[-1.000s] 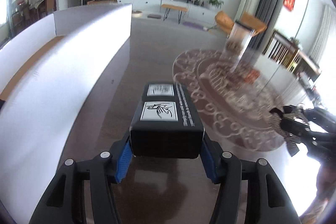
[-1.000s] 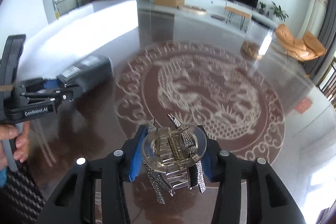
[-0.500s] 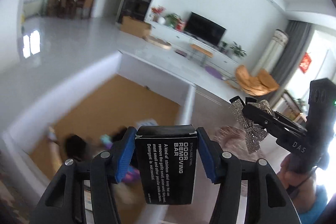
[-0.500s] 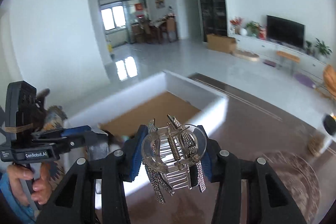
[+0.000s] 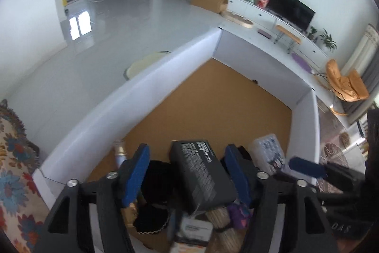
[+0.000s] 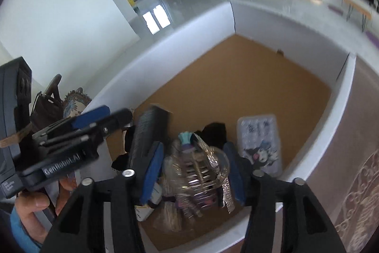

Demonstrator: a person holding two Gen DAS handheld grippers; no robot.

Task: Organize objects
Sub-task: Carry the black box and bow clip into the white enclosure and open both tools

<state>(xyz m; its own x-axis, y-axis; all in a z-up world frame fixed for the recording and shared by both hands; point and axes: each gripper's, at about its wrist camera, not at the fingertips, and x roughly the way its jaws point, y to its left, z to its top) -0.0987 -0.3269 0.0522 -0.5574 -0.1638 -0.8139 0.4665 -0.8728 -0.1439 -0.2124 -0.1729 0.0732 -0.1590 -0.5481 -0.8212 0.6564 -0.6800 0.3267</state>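
Over white box (image 5: 165, 65): left gripper (image 5: 187, 172) opening, black carton (image 5: 201, 177) lengthwise between pads, untouched.

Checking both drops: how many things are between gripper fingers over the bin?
2: the black box between the opening left gripper; the hair clip between the opening right gripper.

We hold both claws side by side, angled steeply downward. Our left claw (image 5: 187, 172) is opening, its blue pads (image 5: 136, 172) standing clear on either side of what lies between them. Our right claw (image 6: 193, 167) is opening too, its pads (image 6: 152, 168) spread apart. A hand (image 6: 35, 212) grips the left claw's handle from below.
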